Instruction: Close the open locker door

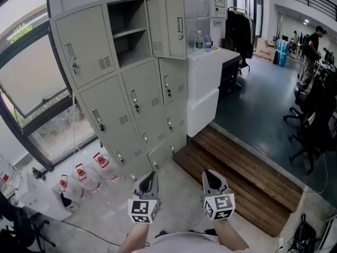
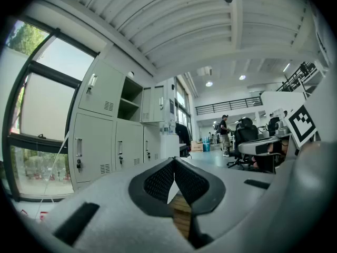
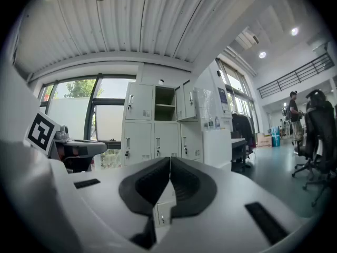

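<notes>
We hold the left gripper [image 1: 150,175] and right gripper [image 1: 210,175] shut and empty, so a push may skid off the open locker door [image 1: 174,25].

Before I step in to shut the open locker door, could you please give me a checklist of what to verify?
1. Target found: the locker door in the top row stands open, swung to the right of its compartment: ok.
2. Nothing sticks out of that compartment: ok.
3. The left gripper is empty, jaws together: ok.
4. The right gripper is empty, jaws together: ok.
5. Door within reach: both grippers hang low, well short of the lockers: not ok.
6. Door swings freely on its hinge: cannot tell.
</notes>
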Action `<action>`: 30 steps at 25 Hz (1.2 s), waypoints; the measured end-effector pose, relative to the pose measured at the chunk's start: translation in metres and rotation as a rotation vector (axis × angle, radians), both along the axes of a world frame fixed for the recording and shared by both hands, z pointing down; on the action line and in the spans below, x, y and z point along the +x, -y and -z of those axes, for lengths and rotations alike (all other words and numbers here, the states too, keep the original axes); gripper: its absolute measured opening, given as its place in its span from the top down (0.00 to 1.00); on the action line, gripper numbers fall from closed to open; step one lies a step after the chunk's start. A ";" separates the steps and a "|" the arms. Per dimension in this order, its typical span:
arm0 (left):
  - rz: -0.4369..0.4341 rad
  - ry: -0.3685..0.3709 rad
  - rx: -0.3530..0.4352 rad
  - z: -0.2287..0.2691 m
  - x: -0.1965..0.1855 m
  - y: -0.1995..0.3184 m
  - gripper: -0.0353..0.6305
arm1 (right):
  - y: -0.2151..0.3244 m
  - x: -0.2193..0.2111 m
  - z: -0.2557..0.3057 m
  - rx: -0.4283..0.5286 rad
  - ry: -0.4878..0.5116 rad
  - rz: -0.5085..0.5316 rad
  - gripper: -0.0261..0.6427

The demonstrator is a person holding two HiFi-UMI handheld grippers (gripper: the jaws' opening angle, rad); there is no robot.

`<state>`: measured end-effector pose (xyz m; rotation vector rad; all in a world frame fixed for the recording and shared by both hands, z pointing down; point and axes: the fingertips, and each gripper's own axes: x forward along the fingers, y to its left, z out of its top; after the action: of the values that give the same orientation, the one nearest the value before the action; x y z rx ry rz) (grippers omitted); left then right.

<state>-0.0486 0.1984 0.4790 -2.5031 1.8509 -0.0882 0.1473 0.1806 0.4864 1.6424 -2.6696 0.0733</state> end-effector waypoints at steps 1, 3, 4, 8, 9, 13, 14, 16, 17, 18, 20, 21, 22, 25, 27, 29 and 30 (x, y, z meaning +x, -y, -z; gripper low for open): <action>-0.002 0.001 -0.001 0.000 0.000 0.001 0.93 | 0.001 -0.001 0.000 0.001 -0.001 -0.002 0.94; -0.006 0.003 -0.003 0.000 0.001 0.001 0.93 | 0.001 -0.002 0.001 0.003 -0.002 -0.003 0.94; -0.007 0.004 -0.003 0.000 0.001 0.001 0.93 | 0.001 -0.003 0.000 0.004 -0.001 -0.002 0.94; -0.002 0.007 -0.002 -0.002 0.002 -0.001 0.93 | -0.001 -0.002 -0.001 0.004 0.002 0.001 0.94; -0.001 0.007 -0.001 -0.002 0.002 -0.001 0.93 | -0.001 -0.002 -0.001 0.004 0.001 0.001 0.94; 0.005 0.007 0.000 -0.001 0.002 -0.002 0.93 | -0.002 -0.001 -0.002 -0.002 0.008 0.003 0.94; 0.007 0.005 0.001 0.000 0.002 -0.002 0.93 | -0.003 0.000 -0.002 -0.002 0.012 0.002 0.94; 0.014 -0.003 0.010 0.003 0.003 -0.004 0.93 | -0.002 0.002 -0.001 -0.002 0.021 0.002 0.94; 0.016 -0.007 0.016 0.004 0.005 -0.005 0.93 | -0.001 0.003 0.000 -0.003 0.024 0.002 0.94; 0.017 -0.009 0.019 0.005 0.007 -0.005 0.93 | 0.000 0.005 -0.001 -0.004 0.024 0.003 0.94; 0.016 -0.005 0.018 0.005 0.011 -0.005 0.93 | 0.003 0.008 -0.002 -0.008 0.024 0.010 0.94; 0.017 -0.004 0.016 0.004 0.014 -0.004 0.93 | 0.004 0.009 -0.003 -0.009 0.024 0.015 0.94; 0.021 -0.005 0.015 0.004 0.016 -0.003 0.93 | 0.006 0.011 -0.003 -0.010 0.023 0.021 0.94; 0.036 -0.007 0.014 0.003 0.021 0.001 0.93 | 0.012 0.015 -0.004 -0.012 0.024 0.044 0.94; 0.042 -0.011 0.013 0.001 0.027 0.003 0.93 | 0.016 0.019 -0.006 -0.012 0.023 0.053 0.94; 0.045 -0.012 0.011 -0.001 0.034 0.006 0.93 | 0.022 0.025 -0.009 -0.013 0.026 0.053 0.94; 0.045 -0.008 0.008 -0.002 0.037 0.009 0.93 | 0.026 0.028 -0.010 -0.016 0.029 0.052 0.94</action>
<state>-0.0120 0.1895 0.4806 -2.4611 1.9064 -0.0706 0.1753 0.1547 0.4962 1.5793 -2.7237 0.1183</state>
